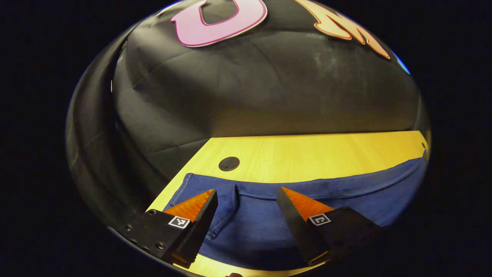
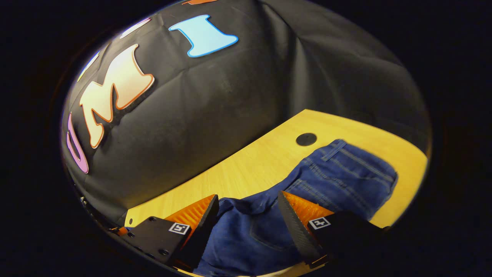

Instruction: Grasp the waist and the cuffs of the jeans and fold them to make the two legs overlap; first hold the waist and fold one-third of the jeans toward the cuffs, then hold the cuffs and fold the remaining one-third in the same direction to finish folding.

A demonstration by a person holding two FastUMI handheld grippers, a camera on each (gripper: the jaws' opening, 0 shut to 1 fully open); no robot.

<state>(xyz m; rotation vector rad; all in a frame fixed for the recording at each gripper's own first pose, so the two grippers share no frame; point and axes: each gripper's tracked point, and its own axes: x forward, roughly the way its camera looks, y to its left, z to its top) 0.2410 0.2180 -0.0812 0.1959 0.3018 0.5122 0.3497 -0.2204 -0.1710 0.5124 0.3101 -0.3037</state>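
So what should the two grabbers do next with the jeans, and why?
Probably lower both and pinch the cloth. The left gripper hangs open over the cuff end of the jeans, the right gripper open over the waist part. The jeans lie on the table, not yet gripped.

Black cloth wall (image 1: 250, 92) fills the upper frame, creased and dimly lit; a pale wooden table (image 1: 307, 154) spans the lower part. A round dark cap (image 1: 229, 164) sits in the tabletop, lower left.

Deep blue denim is shown on the jeans (image 1: 307, 192), with lighter stitching traced along the seams and belt loop (image 2: 333, 150). A pale yellow wood grain is seen across the table (image 1: 307, 154), and a round black cap (image 2: 306, 139) is set in it.
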